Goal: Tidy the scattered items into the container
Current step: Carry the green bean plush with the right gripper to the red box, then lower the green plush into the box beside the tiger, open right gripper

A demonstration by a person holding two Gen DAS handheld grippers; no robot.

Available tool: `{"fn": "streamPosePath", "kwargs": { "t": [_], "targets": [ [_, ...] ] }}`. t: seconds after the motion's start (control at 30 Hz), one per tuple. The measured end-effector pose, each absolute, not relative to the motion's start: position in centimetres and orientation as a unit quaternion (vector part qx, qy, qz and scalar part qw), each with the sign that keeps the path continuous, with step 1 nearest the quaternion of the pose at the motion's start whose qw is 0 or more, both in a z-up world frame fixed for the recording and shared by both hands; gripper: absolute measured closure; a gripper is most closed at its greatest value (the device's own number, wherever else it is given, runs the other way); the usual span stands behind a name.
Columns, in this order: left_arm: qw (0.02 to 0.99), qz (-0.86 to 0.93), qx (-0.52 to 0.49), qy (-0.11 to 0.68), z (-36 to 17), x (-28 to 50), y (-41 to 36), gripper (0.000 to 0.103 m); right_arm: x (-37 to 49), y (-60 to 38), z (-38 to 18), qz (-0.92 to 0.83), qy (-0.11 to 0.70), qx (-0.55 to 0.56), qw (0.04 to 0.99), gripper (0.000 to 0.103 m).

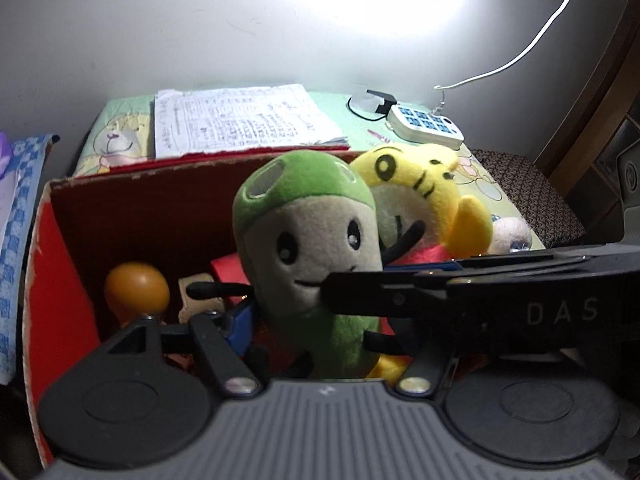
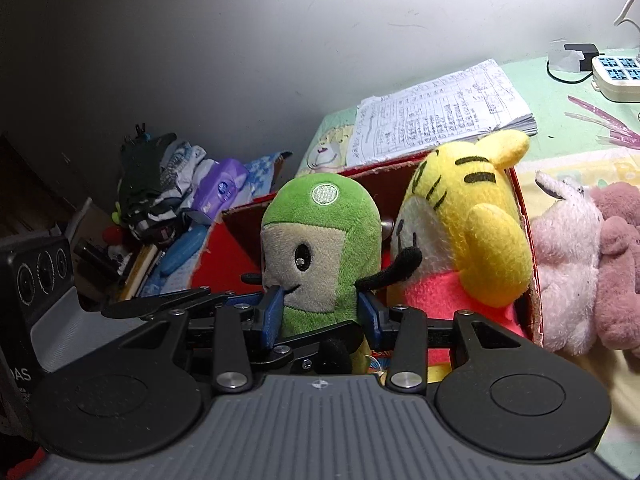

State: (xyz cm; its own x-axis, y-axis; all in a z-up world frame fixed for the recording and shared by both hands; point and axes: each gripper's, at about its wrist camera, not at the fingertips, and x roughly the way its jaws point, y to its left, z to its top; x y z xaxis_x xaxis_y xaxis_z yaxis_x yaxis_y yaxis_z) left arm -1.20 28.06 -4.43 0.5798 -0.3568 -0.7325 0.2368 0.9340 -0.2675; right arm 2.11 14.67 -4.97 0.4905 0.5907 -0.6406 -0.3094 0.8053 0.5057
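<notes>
The green plush toy is standing upright over the red cardboard box, pinched at its lower body by the right gripper — blue pads pressing both flanks. At its three o'clock, the yellow tiger plush is sitting inside the box. The left gripper is crowding the same toy; its grip I cannot tell — one finger is hidden.

Green plush — in red box

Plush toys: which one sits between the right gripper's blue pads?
The green plush, gripped at its body; the yellow tiger plush sits beside it, the pink plush outside the box.
</notes>
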Motion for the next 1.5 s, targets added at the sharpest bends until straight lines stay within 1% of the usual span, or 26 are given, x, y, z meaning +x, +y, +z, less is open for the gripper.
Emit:
{"fn": "streamPosePath", "kwargs": {
  "t": [0.13,0.23,0.37,0.57,0.7,1.03,1.17,1.5],
  "targets": [
    [0.877,-0.158,-0.065,0.449,-5.3,-0.2,27.8,0.034,2.6,15.2,-5.7,0.253,0.452,0.160,0.840,0.059],
    [0.875,-0.152,-0.051,0.457,-5.6,0.2,27.4,0.034,2.7,15.5,-6.0,0.245,0.452,0.155,0.843,0.059],
    [0.872,-0.145,-0.027,0.466,-6.3,0.5,26.6,0.032,2.8,15.3,-6.7,0.235,0.453,0.159,0.845,0.059],
    [0.865,-0.142,-0.029,0.480,-6.8,0.8,26.7,0.031,2.6,15.6,-6.7,0.231,0.445,0.159,0.850,0.057],
    [0.866,-0.141,-0.028,0.479,-6.9,0.7,26.8,0.029,2.5,15.7,-6.6,0.227,0.441,0.162,0.853,0.055],
    [0.865,-0.145,0.000,0.481,-6.5,0.9,26.5,0.021,1.8,14.6,-6.4,0.218,0.426,0.200,0.855,0.054],
    [0.865,-0.143,0.008,0.481,-6.5,0.8,26.4,0.019,1.6,14.5,-6.5,0.215,0.422,0.203,0.857,0.058],
    [0.867,-0.144,0.027,0.476,-6.4,0.7,26.1,0.016,1.2,14.1,-7.0,0.217,0.413,0.207,0.860,0.059]
  ]
}}
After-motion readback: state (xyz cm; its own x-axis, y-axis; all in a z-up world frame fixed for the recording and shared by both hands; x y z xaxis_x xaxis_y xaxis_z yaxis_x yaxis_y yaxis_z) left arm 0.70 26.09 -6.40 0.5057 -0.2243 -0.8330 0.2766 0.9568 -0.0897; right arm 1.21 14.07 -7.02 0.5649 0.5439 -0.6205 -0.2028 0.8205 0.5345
